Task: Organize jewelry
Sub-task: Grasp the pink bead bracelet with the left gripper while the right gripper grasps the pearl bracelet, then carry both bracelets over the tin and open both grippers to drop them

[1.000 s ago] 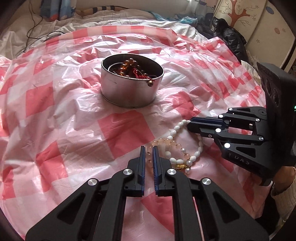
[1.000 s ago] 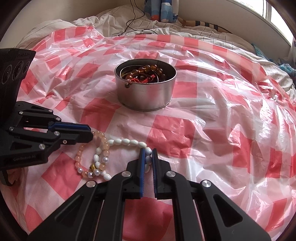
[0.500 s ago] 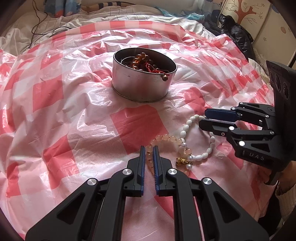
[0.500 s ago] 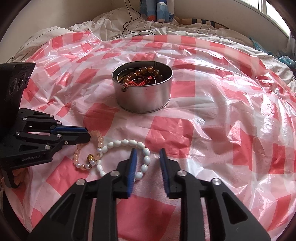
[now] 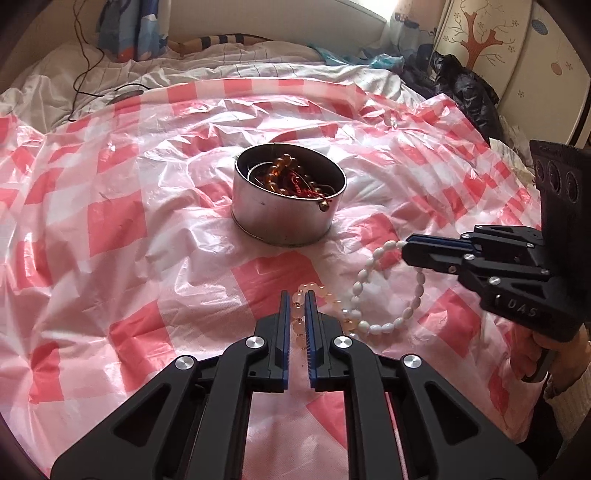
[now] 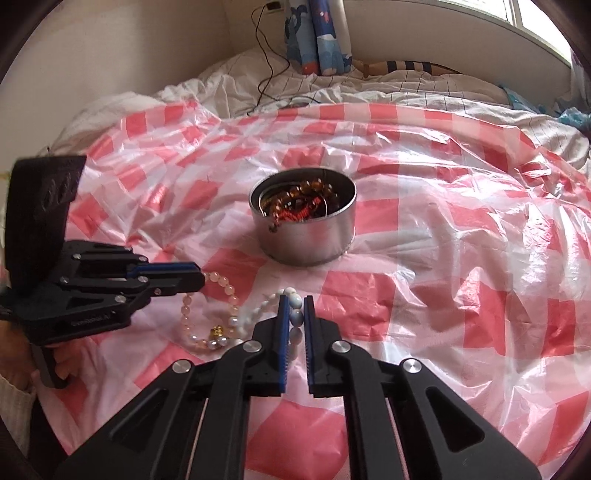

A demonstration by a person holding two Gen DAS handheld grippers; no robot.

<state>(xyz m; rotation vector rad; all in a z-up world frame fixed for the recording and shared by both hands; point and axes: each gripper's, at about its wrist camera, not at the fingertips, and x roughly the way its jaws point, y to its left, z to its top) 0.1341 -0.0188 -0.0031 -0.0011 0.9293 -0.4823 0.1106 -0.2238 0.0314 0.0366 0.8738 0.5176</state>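
Right claw [image 6: 294,317] clamped on white bead bracelet [image 5: 384,291], left claw [image 5: 296,310] clamped on peach bead bracelet [image 6: 207,314], both just off the bed near tin [image 5: 288,195]; light, floppy, slippery strands, pinch across beads.

Soft daylight fills both views, coming from a window [image 6: 535,14] at the upper right of the right wrist view, where it blows out to white. The crinkled checked plastic sheet [image 5: 147,229] throws small glints along its folds, and the metal tin [image 6: 306,236] has a pale sheen on its wall. Shadows are faint and diffuse. Fisheye bending curves the edges, with dark vignetted corners. The right wrist view is slightly smeared; the left is sharper
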